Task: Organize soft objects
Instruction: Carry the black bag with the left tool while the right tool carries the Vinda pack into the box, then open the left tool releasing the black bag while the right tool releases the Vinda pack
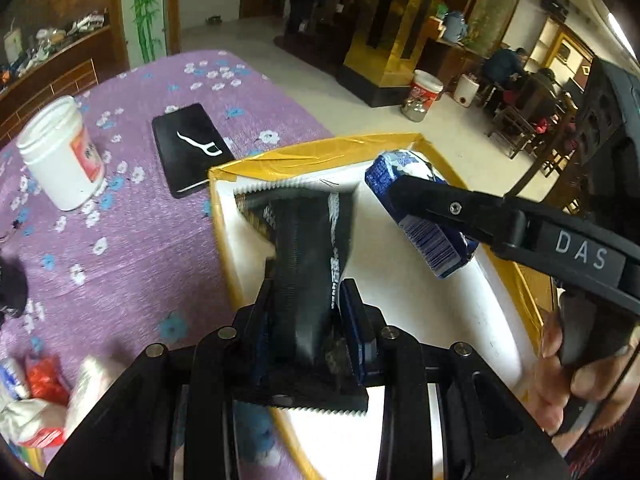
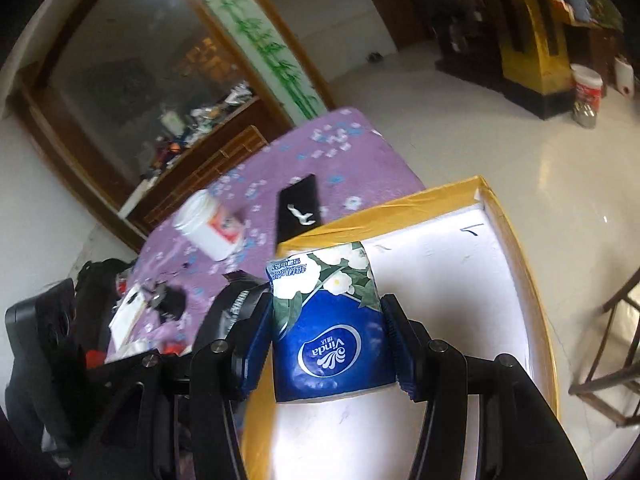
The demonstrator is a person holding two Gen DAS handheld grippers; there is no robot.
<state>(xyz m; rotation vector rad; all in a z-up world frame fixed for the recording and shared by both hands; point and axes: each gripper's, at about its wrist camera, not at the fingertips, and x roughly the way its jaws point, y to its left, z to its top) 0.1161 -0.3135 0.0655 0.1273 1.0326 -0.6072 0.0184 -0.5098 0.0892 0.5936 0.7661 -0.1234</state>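
Blue plastic wraps the tissue pack [image 2: 332,320] clamped in your right gripper [image 2: 330,344]; its oval logo reads "Vinda", upside down from the right wrist camera, above a band of white flowers and green leaves. The printed strip at its top edge is too blurred to read. You hold it over the white inside of the box [image 2: 460,280], whose rim is bound in yellow tape.

Your left gripper [image 1: 310,312] is clamped on a black sachet [image 1: 308,248] with saw-tooth ends; the white lettering down its side is too smeared to read. It too hangs over the box, near the rim at 9 o'clock. In the left wrist view the tissue pack shows a barcode at 2 o'clock, and the right gripper's arm carries the letters "DAS".

On the purple flowered cloth [image 1: 132,248] at 10 o'clock stands a white jar [image 1: 60,152] with a red label, unreadable. Beside it lies a black phone [image 1: 192,148] with a white floss pick [image 1: 200,145] on top. More soft packets [image 1: 44,400], white and red, lie at 8 o'clock.
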